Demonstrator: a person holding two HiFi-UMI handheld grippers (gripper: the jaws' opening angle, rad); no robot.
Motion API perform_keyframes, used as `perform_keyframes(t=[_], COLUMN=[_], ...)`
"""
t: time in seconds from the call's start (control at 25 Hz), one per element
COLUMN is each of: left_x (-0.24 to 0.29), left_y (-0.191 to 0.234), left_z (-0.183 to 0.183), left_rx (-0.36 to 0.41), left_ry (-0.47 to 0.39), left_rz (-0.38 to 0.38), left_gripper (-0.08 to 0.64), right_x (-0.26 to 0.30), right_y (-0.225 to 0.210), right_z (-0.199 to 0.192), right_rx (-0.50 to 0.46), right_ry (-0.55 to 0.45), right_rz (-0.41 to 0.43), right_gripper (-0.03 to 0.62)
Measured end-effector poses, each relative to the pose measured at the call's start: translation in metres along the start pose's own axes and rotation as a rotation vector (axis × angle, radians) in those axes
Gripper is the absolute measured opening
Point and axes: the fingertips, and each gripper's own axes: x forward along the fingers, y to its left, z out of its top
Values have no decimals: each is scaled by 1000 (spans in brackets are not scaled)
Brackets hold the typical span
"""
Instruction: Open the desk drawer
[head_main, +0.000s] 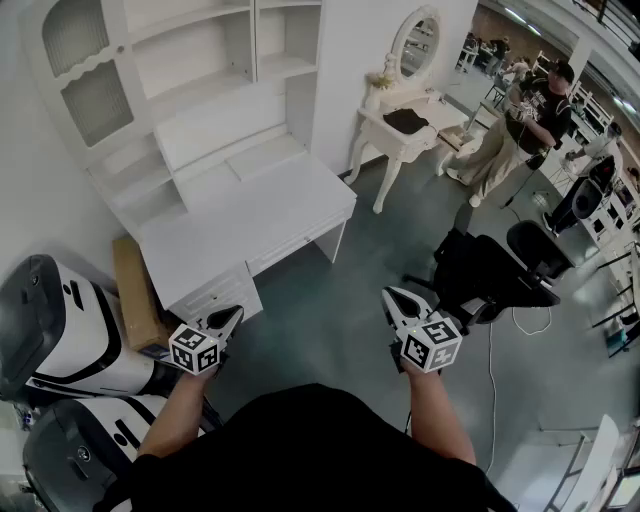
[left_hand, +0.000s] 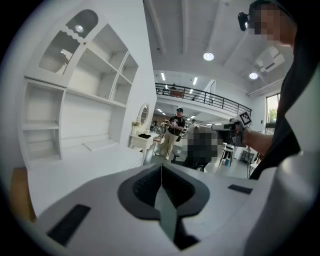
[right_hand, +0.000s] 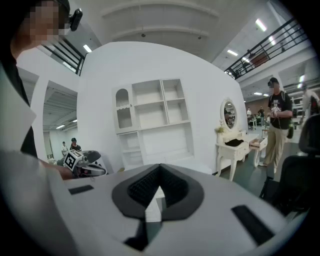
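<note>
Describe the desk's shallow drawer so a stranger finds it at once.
Find the tall white shelf unit; the desk stands under it. The drawer is the wide shallow one right under the desktop, over the leg gap, not in the pedestal beside it.

- White desk (head_main: 250, 215) with a shelf hutch stands against the wall; its drawer (head_main: 292, 243) sits flush, closed.
- Left gripper (head_main: 228, 320) and right gripper (head_main: 397, 300) hang level in front of the desk, apart from it, each tapering to a closed tip.
- Cardboard box (head_main: 135, 295) leans at the desk's left end.
- Dressing table (head_main: 400, 125) stands to the right; black chair (head_main: 480, 275) is near the right gripper.
</note>
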Motion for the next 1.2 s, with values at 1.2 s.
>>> perform_keyframes(t=[1.2], left_x=[2], left_y=[27], left_z=[9], left_rx=[-15], left_ry=[-36], left_rz=[26], left_gripper=[12], right_x=[38], right_y=[2], right_z=[-9], right_rx=[26], right_ry=[54], right_rz=[36], right_gripper=[2])
